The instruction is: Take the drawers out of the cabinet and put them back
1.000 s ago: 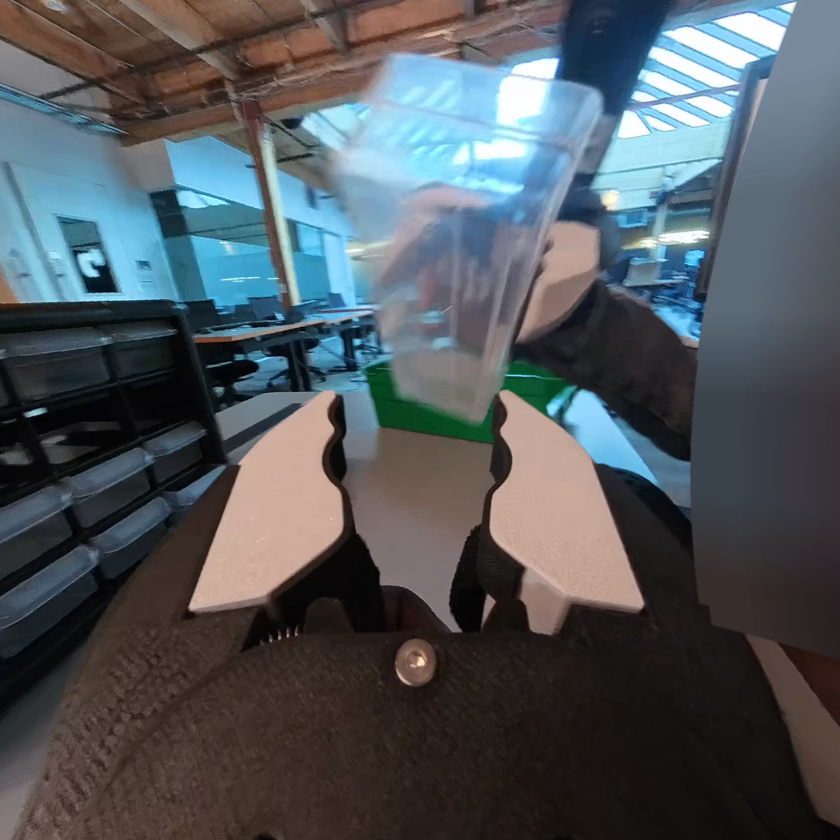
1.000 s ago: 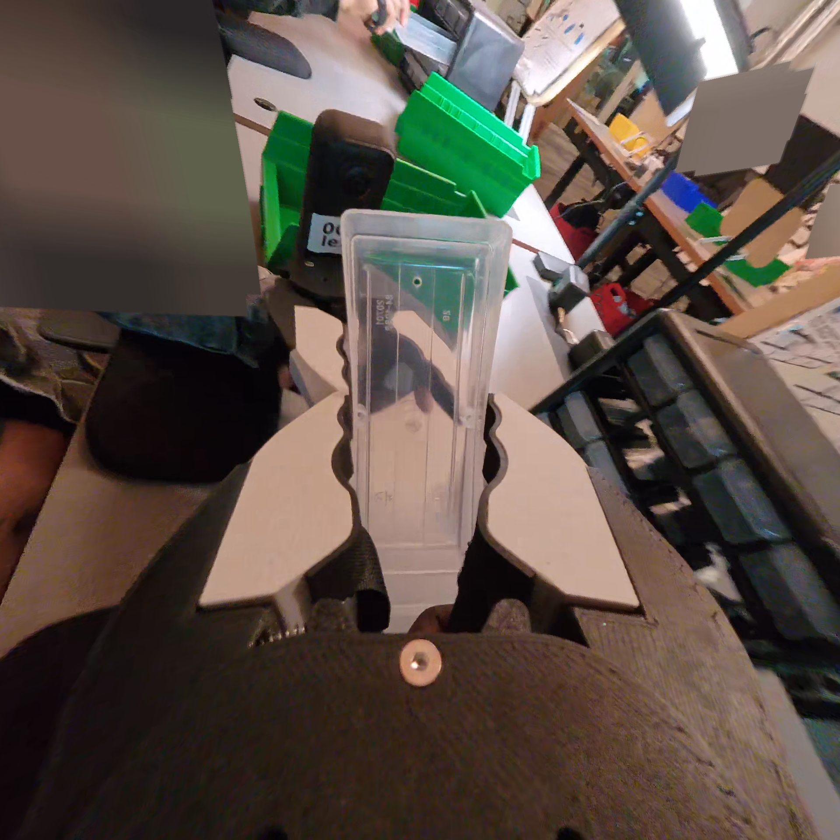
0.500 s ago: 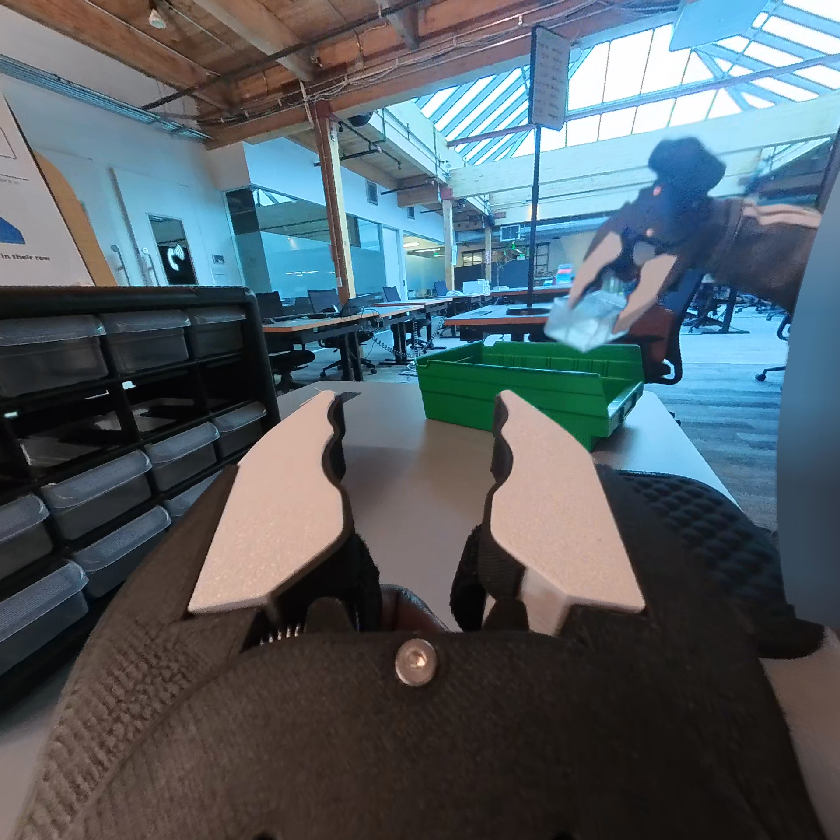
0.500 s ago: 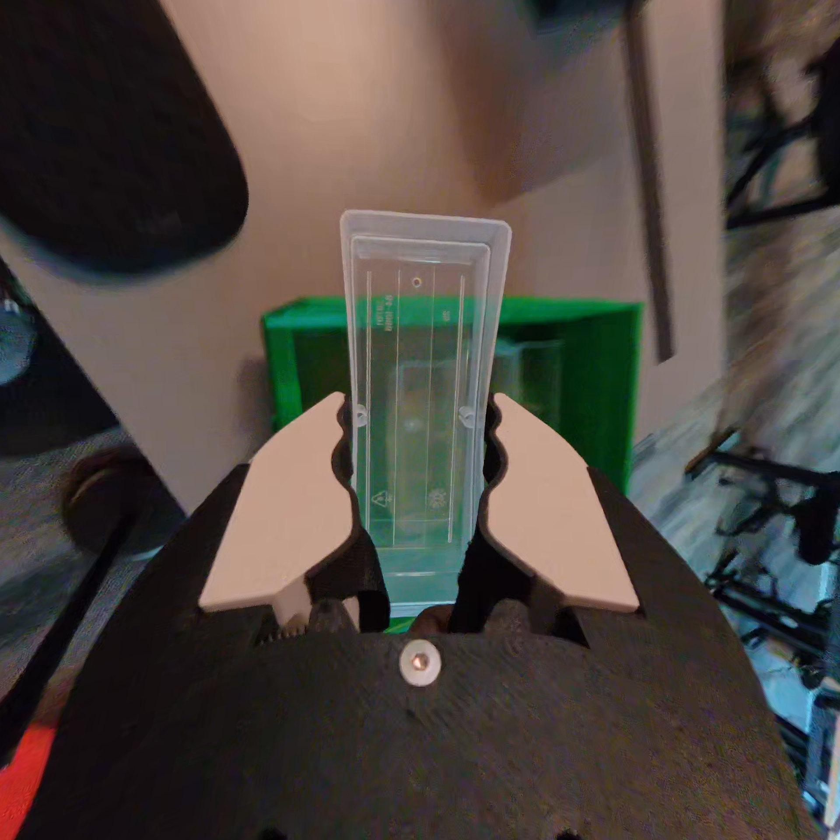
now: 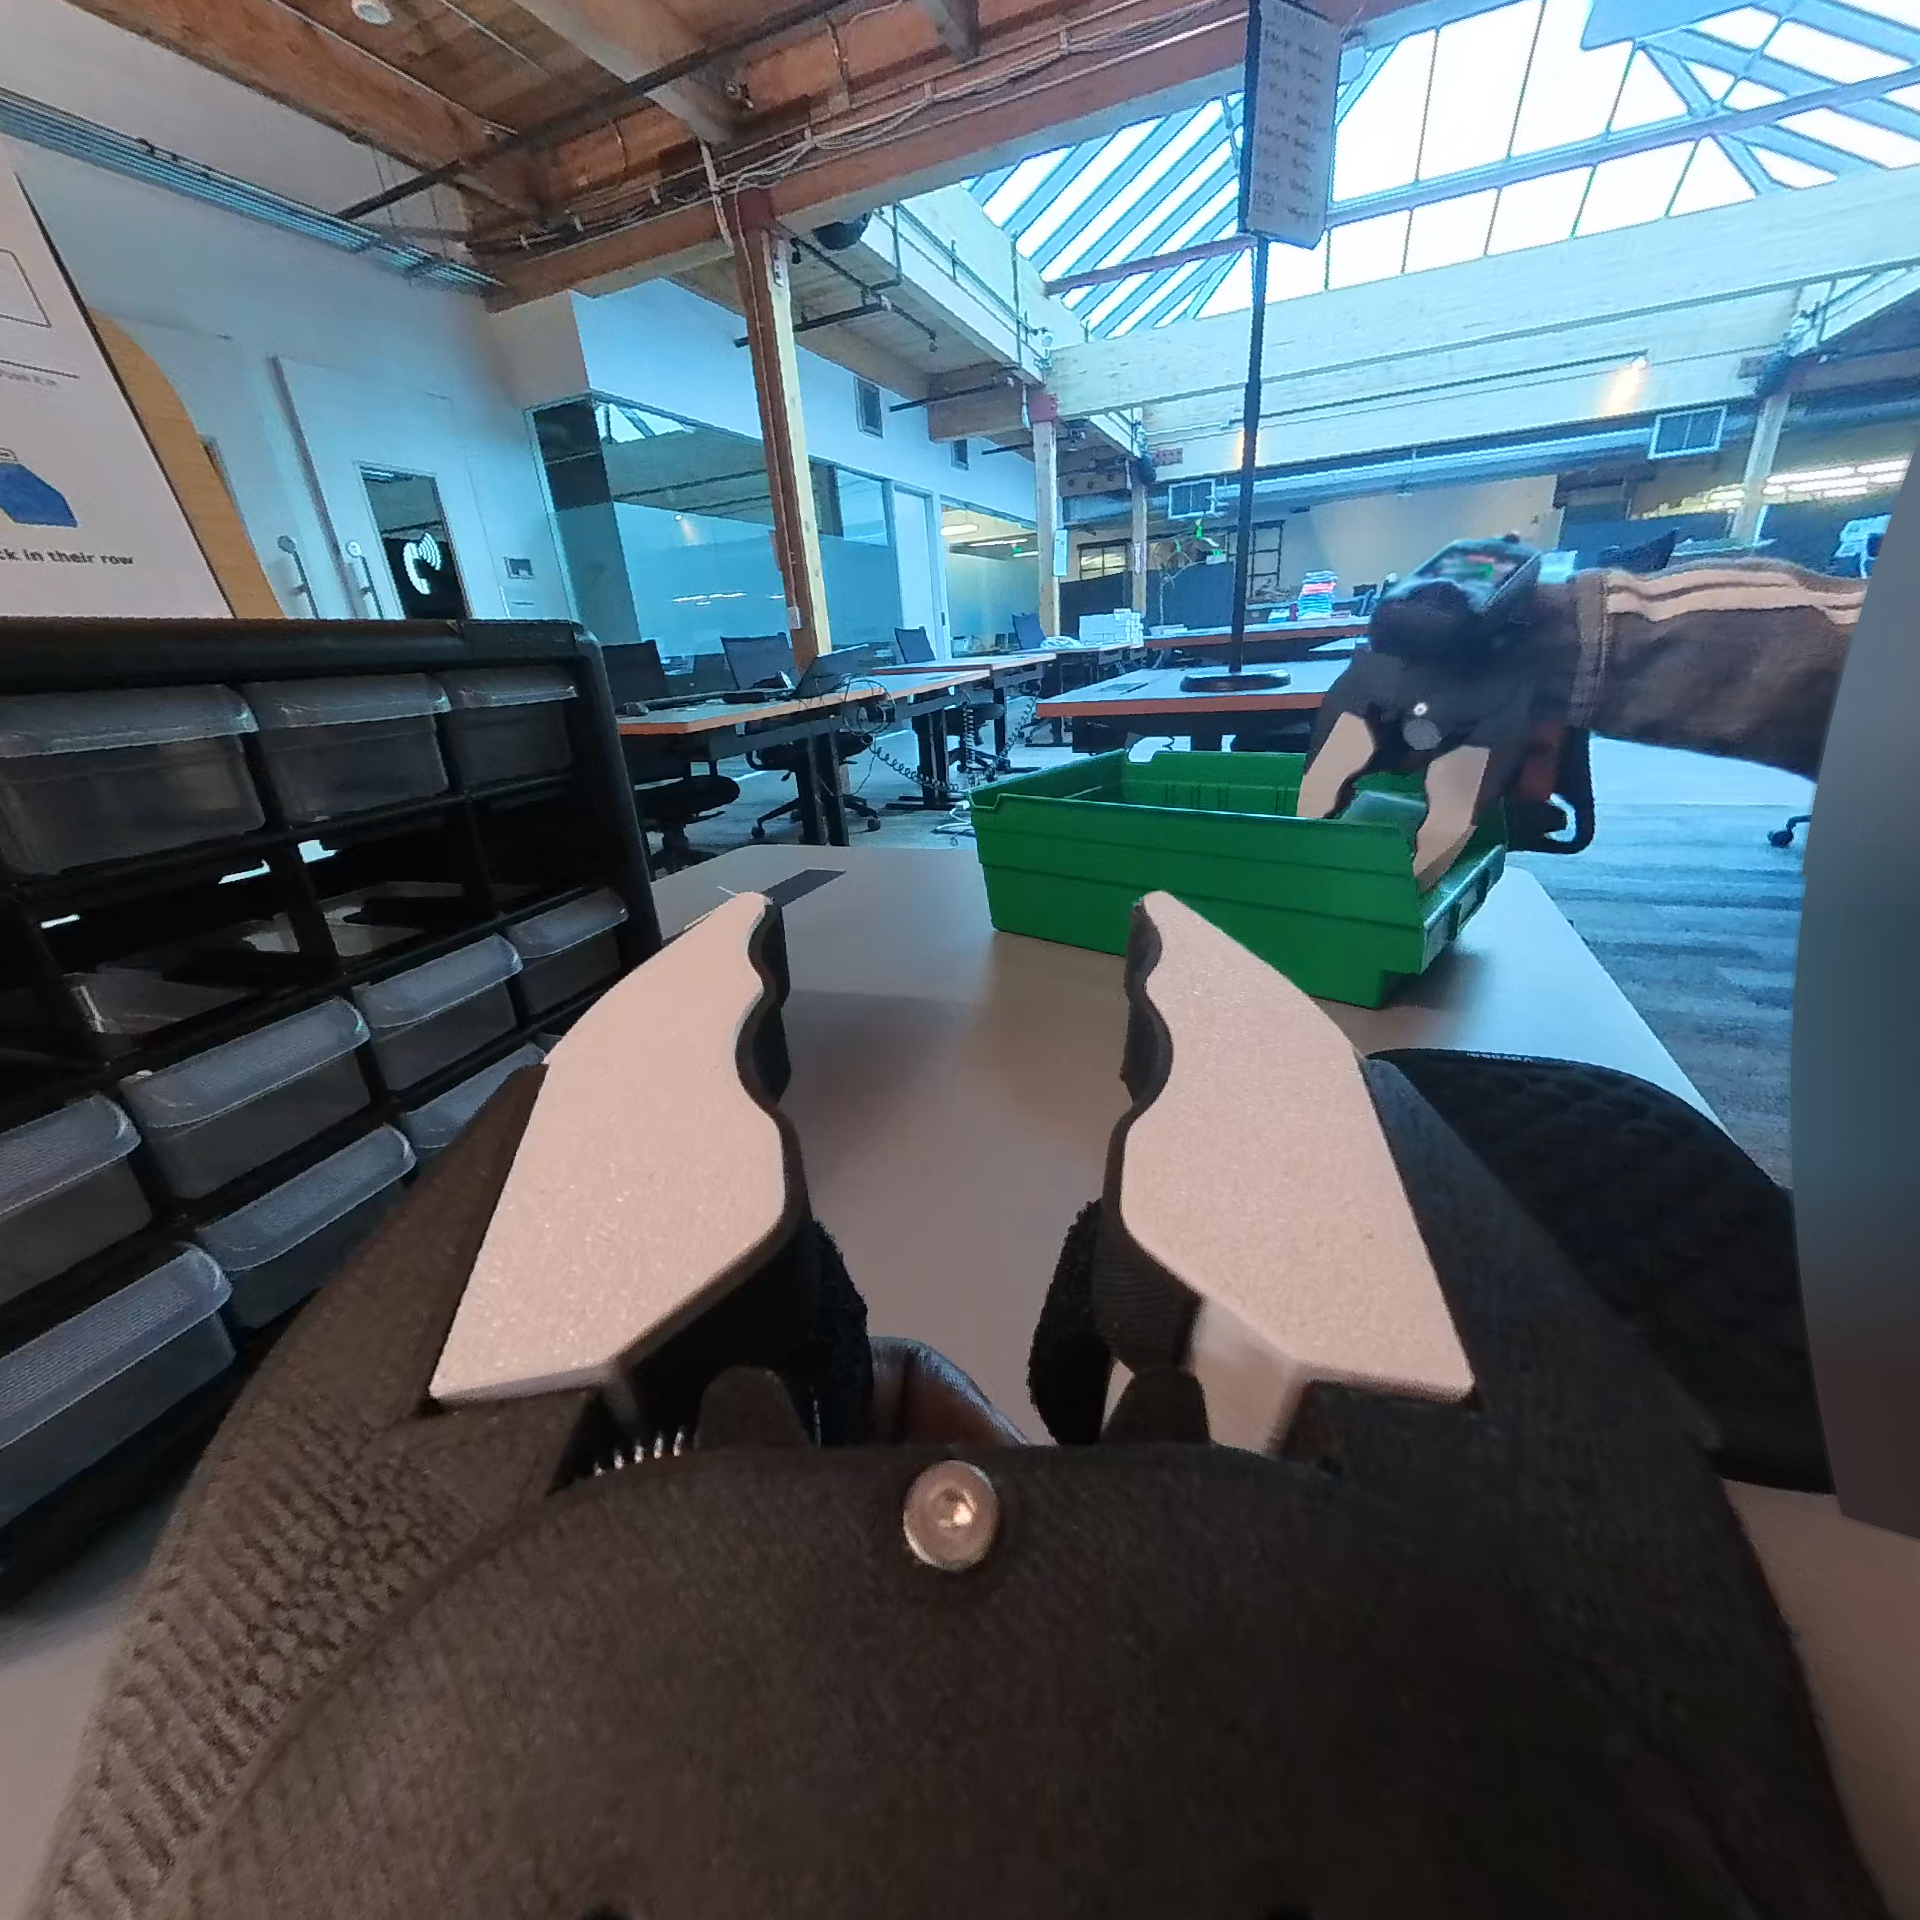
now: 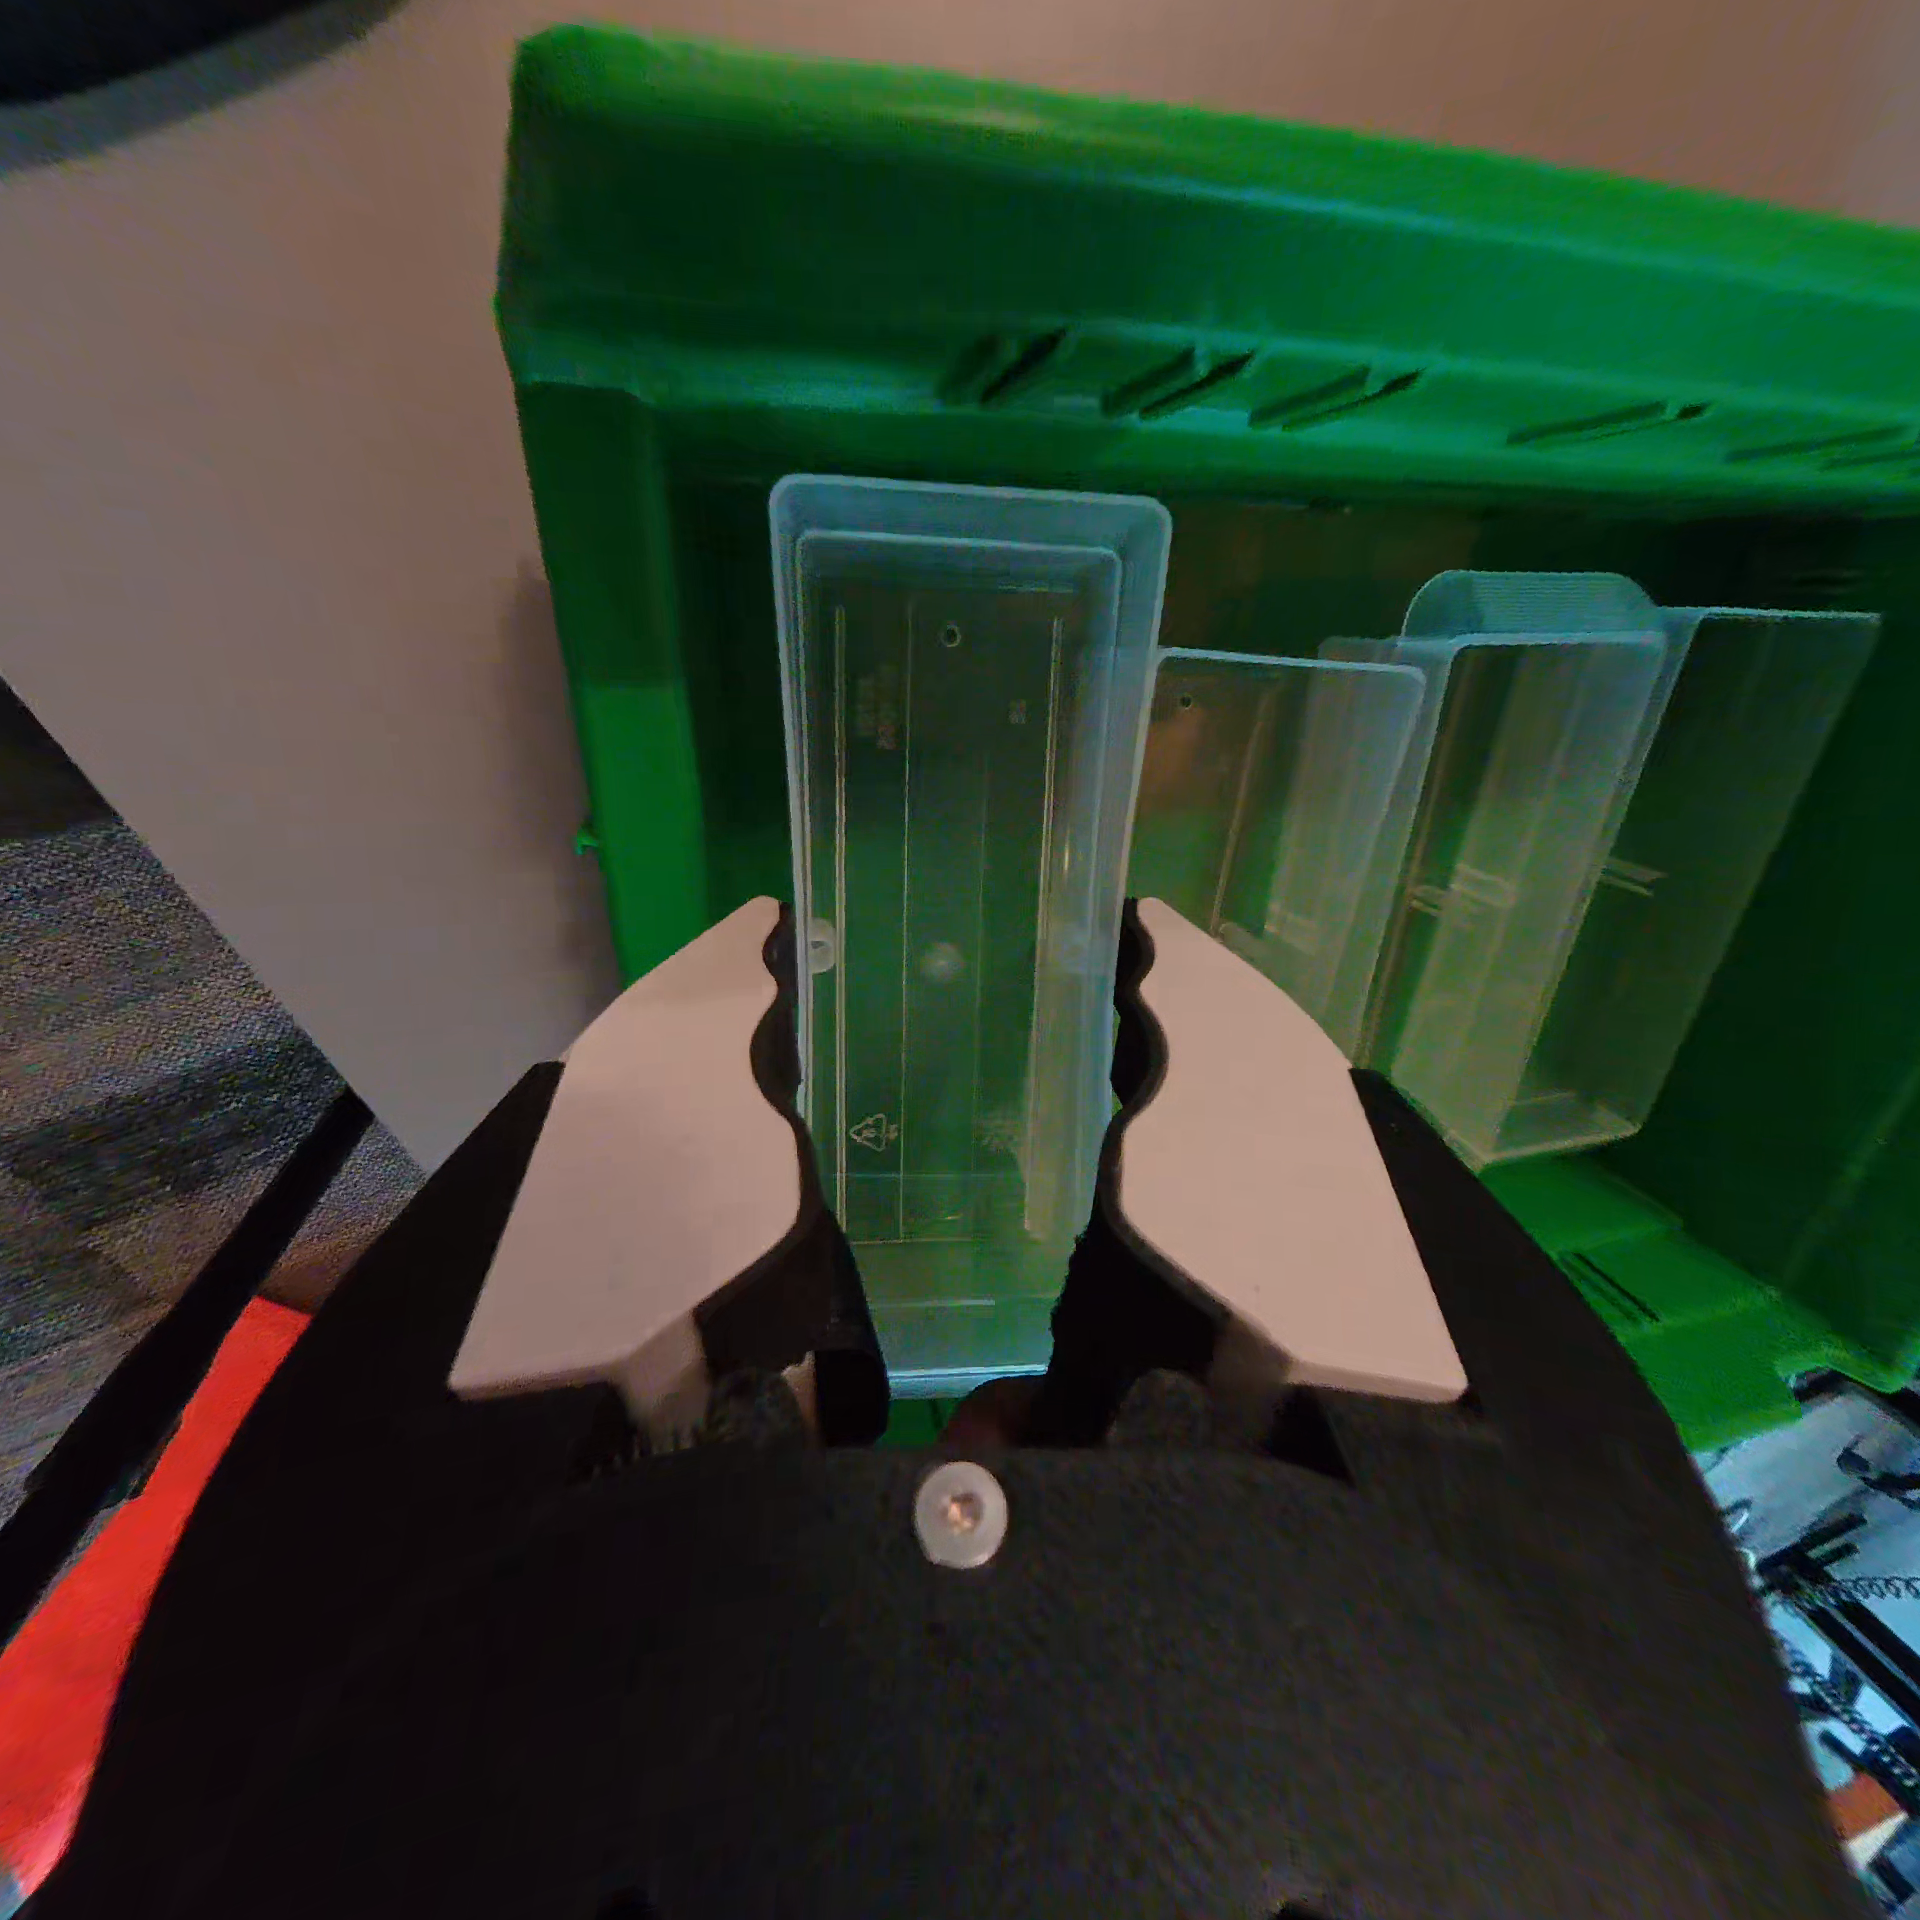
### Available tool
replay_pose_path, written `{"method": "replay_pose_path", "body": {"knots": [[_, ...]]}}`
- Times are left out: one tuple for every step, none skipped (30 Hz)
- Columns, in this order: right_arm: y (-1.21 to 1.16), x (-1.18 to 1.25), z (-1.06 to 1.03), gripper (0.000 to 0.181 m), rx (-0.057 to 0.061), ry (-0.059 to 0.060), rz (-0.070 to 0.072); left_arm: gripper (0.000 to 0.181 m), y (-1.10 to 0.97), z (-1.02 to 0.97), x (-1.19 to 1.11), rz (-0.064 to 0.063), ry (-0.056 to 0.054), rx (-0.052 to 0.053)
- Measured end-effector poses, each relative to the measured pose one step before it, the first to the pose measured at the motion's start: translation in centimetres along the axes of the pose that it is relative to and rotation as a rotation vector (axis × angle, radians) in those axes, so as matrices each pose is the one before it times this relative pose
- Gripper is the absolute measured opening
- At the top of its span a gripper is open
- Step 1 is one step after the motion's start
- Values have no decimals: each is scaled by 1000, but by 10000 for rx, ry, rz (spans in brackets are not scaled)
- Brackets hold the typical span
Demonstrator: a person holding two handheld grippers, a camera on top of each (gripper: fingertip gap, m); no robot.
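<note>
My right gripper (image 6: 956, 914) is shut on a clear plastic drawer (image 6: 961, 831) and holds it down inside a green bin (image 6: 1143, 270). Two more clear drawers (image 6: 1455, 862) lie in the bin to its right. In the left wrist view the right gripper (image 5: 1387, 821) reaches into the green bin (image 5: 1195, 883) at the table's far end. My left gripper (image 5: 951, 914) is open and empty above the table. The black cabinet (image 5: 312, 831) stands to its left, with several drawers in place and a middle row of empty slots (image 5: 364, 883).
The grey table (image 5: 935, 1039) runs from the cabinet to the bin. A black mesh chair back (image 5: 1610, 1195) sits at the right. Office desks and chairs stand farther back. In the right wrist view the table edge and carpet (image 6: 125, 1039) show at the left.
My right gripper has carried the clear drawer away from the left gripper, over to the green bin, and lowered it inside. The left gripper has stayed open and tilted down slightly.
</note>
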State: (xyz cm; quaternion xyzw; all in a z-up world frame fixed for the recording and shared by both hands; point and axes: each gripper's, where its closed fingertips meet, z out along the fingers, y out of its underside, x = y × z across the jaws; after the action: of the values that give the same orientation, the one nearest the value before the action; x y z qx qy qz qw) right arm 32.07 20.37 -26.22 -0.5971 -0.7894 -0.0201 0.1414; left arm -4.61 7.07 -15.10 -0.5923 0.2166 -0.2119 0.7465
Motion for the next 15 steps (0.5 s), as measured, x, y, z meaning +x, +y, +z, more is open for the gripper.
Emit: {"method": "replay_pose_path", "body": {"knots": [[74,64,168,59,-14,-8,56,63,-34,-9,6,-5,0,15],[75,46,84,59,-8,-33,76,62,-31,-8,7,8,2,5],[90,47,61,60,-23,-23,82,63,-12,-9,7,15,-1,-1],[118,59,76,61,-64,-3,101,63,-11,-6,-10,12,-5,-1],[94,49,51,62,-75,7,121,63,4,1,-11,6,-11,-10],[71,26,14,62,-61,8,127,63,10,-3,-13,6,-13,-15],[62,12,-15,62,-49,13,119,62,5,3,2,2,-4,-4],[31,25,-39,63,-18,27,108,62,2,2,-8,-6,1,0],[-11,11,-80,64,34,28,116,62,7,2,13,-3,2,-5],[-125,9,-146,65,118,39,137,62,6,3,-5,6,-6,-4],[-217,18,-199,67,200,55,141,62,3,-5,-2,11,-6,-4],[-215,9,-231,70,194,60,130,62,31,11,-27,5,-16,-13],[-126,-33,-243,72,122,50,103,62,44,9,-10,3,-11,-22],[-103,-35,-263,74,110,75,51,62,32,10,8,0,8,-13],[-97,-70,-263,74,101,67,15,62,10,10,11,-2,5,-6]]}}
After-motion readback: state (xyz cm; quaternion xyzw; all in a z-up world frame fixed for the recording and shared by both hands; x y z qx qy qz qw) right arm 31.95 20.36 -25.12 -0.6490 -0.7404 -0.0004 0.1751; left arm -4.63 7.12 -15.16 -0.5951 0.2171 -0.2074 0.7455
